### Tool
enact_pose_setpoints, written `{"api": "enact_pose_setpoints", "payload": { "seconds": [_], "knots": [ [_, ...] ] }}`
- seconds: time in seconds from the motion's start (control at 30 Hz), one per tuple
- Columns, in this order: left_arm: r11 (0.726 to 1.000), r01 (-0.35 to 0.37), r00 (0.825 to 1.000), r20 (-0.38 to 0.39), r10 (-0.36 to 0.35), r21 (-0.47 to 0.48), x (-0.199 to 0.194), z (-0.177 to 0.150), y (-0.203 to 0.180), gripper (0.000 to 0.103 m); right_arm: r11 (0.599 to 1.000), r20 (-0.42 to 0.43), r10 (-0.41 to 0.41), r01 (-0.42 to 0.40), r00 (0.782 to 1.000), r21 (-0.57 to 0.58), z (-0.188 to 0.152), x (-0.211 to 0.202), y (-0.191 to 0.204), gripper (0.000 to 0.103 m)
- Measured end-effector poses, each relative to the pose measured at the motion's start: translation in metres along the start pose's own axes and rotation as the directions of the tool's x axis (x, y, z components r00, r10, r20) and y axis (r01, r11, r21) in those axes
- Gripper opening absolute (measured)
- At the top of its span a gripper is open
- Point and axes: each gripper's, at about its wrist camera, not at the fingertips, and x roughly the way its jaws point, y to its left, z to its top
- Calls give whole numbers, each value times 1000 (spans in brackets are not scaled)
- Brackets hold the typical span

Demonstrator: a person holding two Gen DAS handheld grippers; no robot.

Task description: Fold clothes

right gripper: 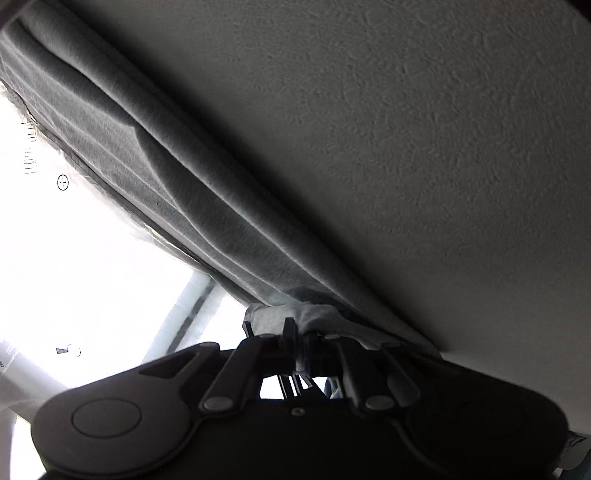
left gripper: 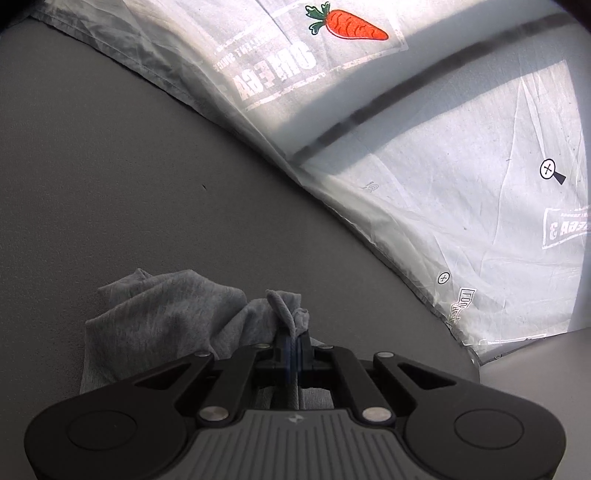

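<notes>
A grey knit garment (left gripper: 159, 314) is bunched up in front of my left gripper (left gripper: 293, 332), which is shut on a pinched fold of it just above a dark grey surface (left gripper: 110, 166). In the right wrist view the same grey garment (right gripper: 177, 192) stretches away in long taut folds from my right gripper (right gripper: 295, 332), which is shut on another edge of the cloth. The rest of the garment is hidden behind the gripper bodies.
A translucent white plastic sheet (left gripper: 461, 192), printed with a carrot (left gripper: 351, 24) and lettering, lies across the upper right, lit brightly. A textured pale wall or ceiling (right gripper: 424, 129) fills the right wrist view's upper right. The bright plastic sheet (right gripper: 74, 258) shows at left there.
</notes>
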Motion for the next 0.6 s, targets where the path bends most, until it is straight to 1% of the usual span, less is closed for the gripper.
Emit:
{"api": "enact_pose_setpoints", "payload": {
  "seconds": [0.1,0.2,0.27,0.33,0.4,0.43,0.47,0.5,0.53,0.57,0.6],
  "knots": [
    [1000,5,1000,-18,-5,17,11,-6,-9,2,1000,23,18,-18,1000,7,5,-12,3,4],
    [1000,14,999,-34,-14,-2,23,-11,-12,2,999,46,32,-33,998,16,13,-22,5,4],
    [1000,12,999,-41,-12,8,29,-15,-16,2,999,56,40,-42,998,27,18,-28,5,4],
    [999,9,999,-46,-8,36,34,-18,-21,3,999,66,41,-43,997,26,22,-32,5,4],
    [996,-13,999,-51,17,84,38,-18,-28,3,999,76,39,-41,996,21,24,-36,5,4],
    [994,-24,998,-53,30,107,40,-18,-31,13,999,79,36,-38,996,15,26,-38,6,4],
    [991,-36,997,-59,43,126,43,-15,-33,20,999,81,31,-31,996,6,27,-39,7,4],
    [990,-32,997,-58,40,138,43,-13,-35,30,1000,79,27,-26,997,-7,28,-41,9,9],
    [991,-13,998,-55,21,133,39,-11,-34,34,999,72,25,-24,997,-24,29,-42,12,12],
    [994,4,998,-57,3,113,35,-9,-33,38,999,74,25,-22,997,-46,30,-45,16,19],
    [995,16,999,-47,-11,95,28,-7,-30,49,997,88,28,-21,996,-74,29,-50,21,26]
  ]
}}
